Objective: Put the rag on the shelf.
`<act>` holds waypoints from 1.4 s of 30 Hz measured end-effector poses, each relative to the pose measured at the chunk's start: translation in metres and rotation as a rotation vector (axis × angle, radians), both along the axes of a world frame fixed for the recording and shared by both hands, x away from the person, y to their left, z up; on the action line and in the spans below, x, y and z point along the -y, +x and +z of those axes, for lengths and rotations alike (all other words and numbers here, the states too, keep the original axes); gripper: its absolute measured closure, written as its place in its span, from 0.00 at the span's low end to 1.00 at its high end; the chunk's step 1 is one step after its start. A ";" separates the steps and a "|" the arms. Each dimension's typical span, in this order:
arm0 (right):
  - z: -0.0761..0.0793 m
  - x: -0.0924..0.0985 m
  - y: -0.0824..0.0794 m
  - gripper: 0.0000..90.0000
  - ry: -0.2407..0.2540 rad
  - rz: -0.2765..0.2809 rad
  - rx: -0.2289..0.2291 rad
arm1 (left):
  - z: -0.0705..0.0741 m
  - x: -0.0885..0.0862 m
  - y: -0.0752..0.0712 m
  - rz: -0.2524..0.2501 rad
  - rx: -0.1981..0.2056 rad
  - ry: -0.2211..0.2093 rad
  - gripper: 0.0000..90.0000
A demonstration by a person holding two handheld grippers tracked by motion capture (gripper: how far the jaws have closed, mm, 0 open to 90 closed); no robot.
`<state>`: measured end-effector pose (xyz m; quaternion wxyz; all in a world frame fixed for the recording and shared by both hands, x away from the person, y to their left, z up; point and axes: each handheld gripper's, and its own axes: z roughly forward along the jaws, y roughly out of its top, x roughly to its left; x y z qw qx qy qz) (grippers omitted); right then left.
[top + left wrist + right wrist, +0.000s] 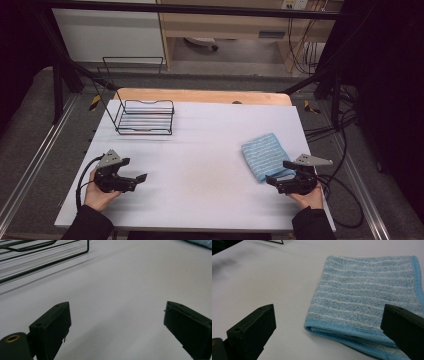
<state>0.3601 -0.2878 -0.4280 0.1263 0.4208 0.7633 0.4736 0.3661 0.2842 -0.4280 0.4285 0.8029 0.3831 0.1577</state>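
White sheeting covered the table (200,165), with dark framing and cables around it and a wire rack (145,117) at the far left corner. Just ahead of the right gripper (278,172) lay the towel (265,156), a folded blue cloth with pale stripes, its folded edge facing the jaws in the right gripper view and its near corner lying just in front of the right-hand jaw (362,297). It looked soft, light and limp, so it would likely sag and unfold if lifted by one layer; the thick folded edge or a corner seemed the safest place to pinch, taking all layers together. That gripper was held low and nearly level, jaws spread wide and empty, pointing toward the cloth. The left gripper (137,178) rested well apart from the towel, also low and level, its jaws wide with bare sheet between them (117,315), the rack ahead and to their left.
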 end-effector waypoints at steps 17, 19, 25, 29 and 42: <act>-0.001 -0.016 0.001 0.07 -0.051 -0.002 -0.028 | -0.001 -0.002 -0.001 0.013 -0.001 0.002 0.09; -0.001 -0.019 0.001 0.11 -0.070 0.005 -0.025 | -0.002 -0.002 -0.001 0.012 -0.006 0.008 0.09; -0.005 -0.029 0.004 0.36 -0.117 0.032 -0.041 | -0.002 -0.002 0.000 0.013 -0.010 0.009 0.09; -0.006 -0.033 0.006 0.49 -0.131 0.035 -0.035 | -0.003 -0.001 0.000 0.013 -0.014 0.015 0.09; -0.019 -0.053 0.017 0.72 -0.313 0.042 -0.011 | -0.004 0.000 0.000 0.016 -0.022 0.024 0.10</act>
